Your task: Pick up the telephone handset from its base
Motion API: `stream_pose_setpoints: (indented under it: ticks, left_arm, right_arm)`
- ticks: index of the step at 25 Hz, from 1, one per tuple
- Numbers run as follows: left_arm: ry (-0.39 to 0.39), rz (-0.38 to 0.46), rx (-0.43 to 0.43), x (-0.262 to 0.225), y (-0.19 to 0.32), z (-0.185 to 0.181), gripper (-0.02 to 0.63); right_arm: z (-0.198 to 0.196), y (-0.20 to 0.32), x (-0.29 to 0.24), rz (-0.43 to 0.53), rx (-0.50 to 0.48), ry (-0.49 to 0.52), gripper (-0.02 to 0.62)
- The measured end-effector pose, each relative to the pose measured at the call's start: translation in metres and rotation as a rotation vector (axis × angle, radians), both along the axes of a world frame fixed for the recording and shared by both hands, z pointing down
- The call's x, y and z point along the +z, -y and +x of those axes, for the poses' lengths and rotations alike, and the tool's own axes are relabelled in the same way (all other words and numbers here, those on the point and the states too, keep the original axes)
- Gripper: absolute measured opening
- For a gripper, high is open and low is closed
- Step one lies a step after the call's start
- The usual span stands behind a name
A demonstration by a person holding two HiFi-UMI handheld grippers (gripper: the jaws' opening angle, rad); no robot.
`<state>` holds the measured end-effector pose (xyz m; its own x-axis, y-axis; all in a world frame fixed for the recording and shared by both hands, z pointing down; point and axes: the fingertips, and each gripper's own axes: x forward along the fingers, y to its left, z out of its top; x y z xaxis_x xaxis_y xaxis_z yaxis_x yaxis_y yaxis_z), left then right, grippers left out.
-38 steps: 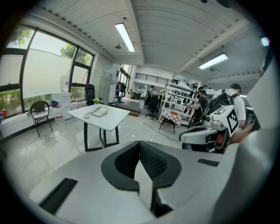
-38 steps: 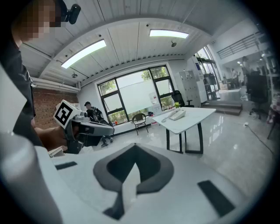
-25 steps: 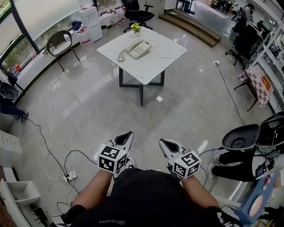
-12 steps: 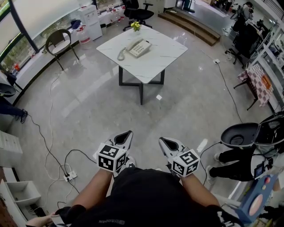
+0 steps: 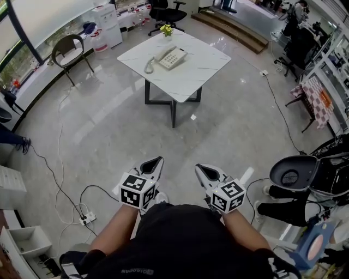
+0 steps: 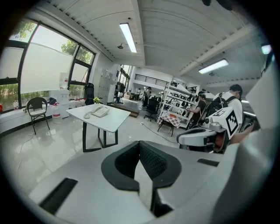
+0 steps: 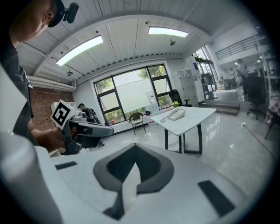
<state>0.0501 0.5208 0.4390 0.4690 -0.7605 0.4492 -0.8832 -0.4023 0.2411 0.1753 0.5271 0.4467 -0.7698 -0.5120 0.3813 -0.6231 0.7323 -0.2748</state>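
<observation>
The cream telephone [image 5: 172,58] sits on a white marble-top table [image 5: 202,73] far ahead across the floor. Its handset [image 5: 148,67] shows at the base's left side. My left gripper [image 5: 155,162] and right gripper [image 5: 202,170] are held side by side close to my body, far short of the table, both shut and empty. In the left gripper view the jaws [image 6: 140,143] meet, with the telephone [image 6: 100,111] small in the distance. The right gripper view shows its jaws [image 7: 134,147] closed too, and the telephone [image 7: 177,114] far off.
A small potted plant [image 5: 167,33] stands at the table's far corner. A black chair [image 5: 67,52] is at the left, an office chair [image 5: 170,13] behind the table. Cables and a power strip [image 5: 85,218] lie on the floor at lower left. A black round seat [image 5: 293,172] is at the right.
The view has shifted a little, and the floor and the seat at the right have slid in the picture. Both grippers stay shut, side by side before my body.
</observation>
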Motion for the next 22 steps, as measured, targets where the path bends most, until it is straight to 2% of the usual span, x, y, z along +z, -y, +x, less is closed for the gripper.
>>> stream_pose_setpoints:
  ticks: [13,22]
  left_arm:
    - [-0.002,-0.03,0.02,0.014,0.013,-0.063,0.002]
    - [-0.01,-0.067,0.035,0.028,0.022,-0.071,0.002]
  right_arm:
    - [-0.056,0.011,0.012,-0.027,0.038,-0.025,0.002]
    - [-0.066,0.024,0.017,-0.047,0.049,-0.028,0.002]
